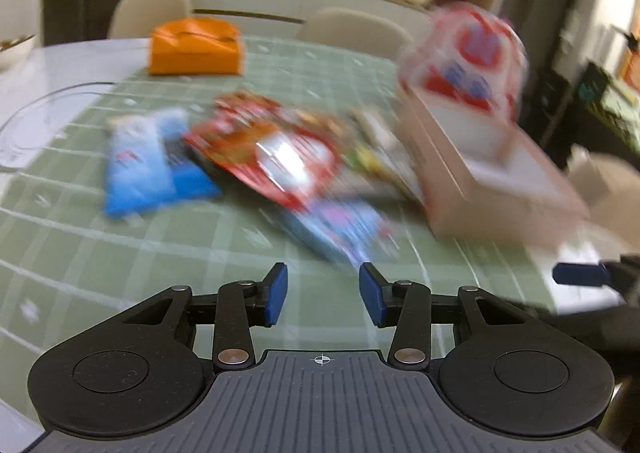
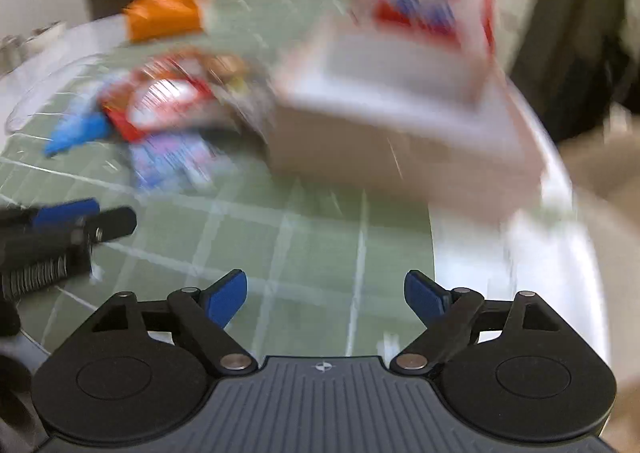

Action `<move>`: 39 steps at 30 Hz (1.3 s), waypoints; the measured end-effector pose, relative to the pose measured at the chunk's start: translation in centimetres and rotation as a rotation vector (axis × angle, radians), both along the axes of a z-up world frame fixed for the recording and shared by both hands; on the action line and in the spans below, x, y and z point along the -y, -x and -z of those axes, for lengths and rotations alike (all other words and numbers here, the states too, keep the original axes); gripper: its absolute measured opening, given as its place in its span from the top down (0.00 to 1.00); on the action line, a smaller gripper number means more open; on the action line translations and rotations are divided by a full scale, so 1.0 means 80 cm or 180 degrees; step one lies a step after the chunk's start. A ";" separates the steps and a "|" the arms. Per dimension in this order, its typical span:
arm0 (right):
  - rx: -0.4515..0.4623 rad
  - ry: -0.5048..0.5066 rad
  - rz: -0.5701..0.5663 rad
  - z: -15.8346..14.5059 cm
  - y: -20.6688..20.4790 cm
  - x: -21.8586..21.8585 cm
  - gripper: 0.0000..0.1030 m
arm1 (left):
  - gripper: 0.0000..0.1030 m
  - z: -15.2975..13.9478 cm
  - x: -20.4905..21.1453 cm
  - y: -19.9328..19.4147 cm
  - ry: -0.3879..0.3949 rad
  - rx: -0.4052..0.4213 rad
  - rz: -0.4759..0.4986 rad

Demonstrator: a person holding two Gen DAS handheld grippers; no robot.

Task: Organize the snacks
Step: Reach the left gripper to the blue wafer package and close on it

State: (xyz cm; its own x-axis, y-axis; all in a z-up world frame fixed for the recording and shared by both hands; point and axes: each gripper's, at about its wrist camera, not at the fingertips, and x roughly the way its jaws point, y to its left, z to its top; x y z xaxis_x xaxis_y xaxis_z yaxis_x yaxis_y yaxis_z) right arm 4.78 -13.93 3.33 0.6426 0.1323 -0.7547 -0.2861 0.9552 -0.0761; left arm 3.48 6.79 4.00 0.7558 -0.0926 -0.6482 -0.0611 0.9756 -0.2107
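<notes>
Table [image 1: 60, 65] surface, pale and glossy, is filling both views, with a green grid mat [image 1: 160, 237] lying over most of it. A tan cardboard box [image 1: 492, 181] is sitting at the right of the left wrist view and is taking up the upper middle of the right wrist view [image 2: 360, 133]; a white, red and blue snack packet [image 1: 468, 65] is standing up out of it, tilted, though blur is smearing its print too much to read. An orange bag [image 1: 194, 49] is resting on the table at the upper left, well apart from the box.

Snacks are lying in a loose heap on the mat left of the box: a red packet [image 1: 276, 149] is overlapping a blue and white packet [image 1: 140, 169] on its left, and a light blue packet [image 1: 340, 229] with pink markings is poking out beneath the red one, nearest the camera. Something yellowish, probably another wrapper, is showing between the red packet and the box. A clear glass dish [image 1: 36, 121] is sitting at the left edge.

The left hand-held gripper [image 1: 323, 295] is hovering above the mat just short of the light blue packet, its blue pads parted by a moderate gap and holding nothing. The right hand-held gripper [image 2: 326, 299] is hanging over bare mat below the box, spread wide and likewise carrying nothing.
</notes>
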 end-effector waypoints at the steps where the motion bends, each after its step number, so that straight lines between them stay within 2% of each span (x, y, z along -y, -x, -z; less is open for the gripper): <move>1: 0.0177 -0.0003 -0.0153 -0.010 0.003 -0.010 0.15 | 0.55 -0.009 -0.018 -0.010 0.0028 -0.0008 -0.0032; 3: 0.0422 -0.0080 -0.0449 -0.026 0.002 -0.033 0.15 | 0.55 -0.026 -0.058 -0.038 0.0044 -0.0118 -0.0096; 4: 0.0425 -0.0145 -0.0561 -0.032 -0.006 -0.045 0.15 | 0.55 -0.032 -0.078 -0.052 0.0031 -0.0198 -0.0138; 7: 0.0118 -0.0485 -0.0866 -0.045 -0.049 -0.083 0.15 | 0.56 -0.040 -0.146 -0.091 0.0062 -0.0311 -0.0436; 10: 0.0037 -0.0690 -0.1007 -0.051 -0.097 -0.126 0.15 | 0.57 -0.028 -0.202 -0.124 0.0078 -0.0340 -0.0718; 13: 0.0001 -0.0526 -0.1221 -0.031 -0.142 -0.175 0.15 | 0.57 -0.002 -0.246 -0.159 0.0270 -0.0509 -0.0811; 15: 0.0013 -0.0270 -0.1352 -0.014 -0.167 -0.203 0.15 | 0.56 0.015 -0.260 -0.178 0.0335 -0.0572 -0.0749; 17: 0.0007 -0.0093 -0.1444 -0.005 -0.182 -0.213 0.15 | 0.56 0.019 -0.261 -0.185 0.0316 -0.0446 -0.0603; 18: -0.0125 -0.0084 -0.1454 -0.001 -0.190 -0.214 0.15 | 0.57 0.021 -0.253 -0.189 0.0277 -0.0447 -0.0507; 20: -0.0493 -0.0276 -0.1443 0.002 -0.194 -0.212 0.21 | 0.57 0.022 -0.241 -0.190 0.0322 -0.0437 -0.0249; 21: -0.0609 -0.0370 -0.1431 0.003 -0.190 -0.209 0.29 | 0.56 0.023 -0.233 -0.189 0.0336 -0.0454 -0.0107; 24: -0.0615 -0.0325 -0.1379 0.001 -0.157 -0.197 0.42 | 0.56 0.019 -0.205 -0.178 0.0108 -0.0480 0.0169; 27: -0.0710 -0.0398 -0.1262 -0.003 -0.134 -0.176 0.49 | 0.56 0.017 -0.189 -0.155 0.0162 -0.0520 0.0367; 30: -0.0770 -0.0443 -0.1102 -0.005 -0.111 -0.153 0.52 | 0.56 0.018 -0.174 -0.132 0.0253 -0.0550 0.0622; 35: -0.0837 -0.0537 -0.0815 -0.012 -0.067 -0.106 0.56 | 0.55 0.017 -0.140 -0.091 0.0239 -0.0587 0.0954; 39: -0.0940 -0.0687 -0.0577 -0.010 -0.045 -0.075 0.57 | 0.55 0.008 -0.108 -0.059 -0.0051 -0.0591 0.1029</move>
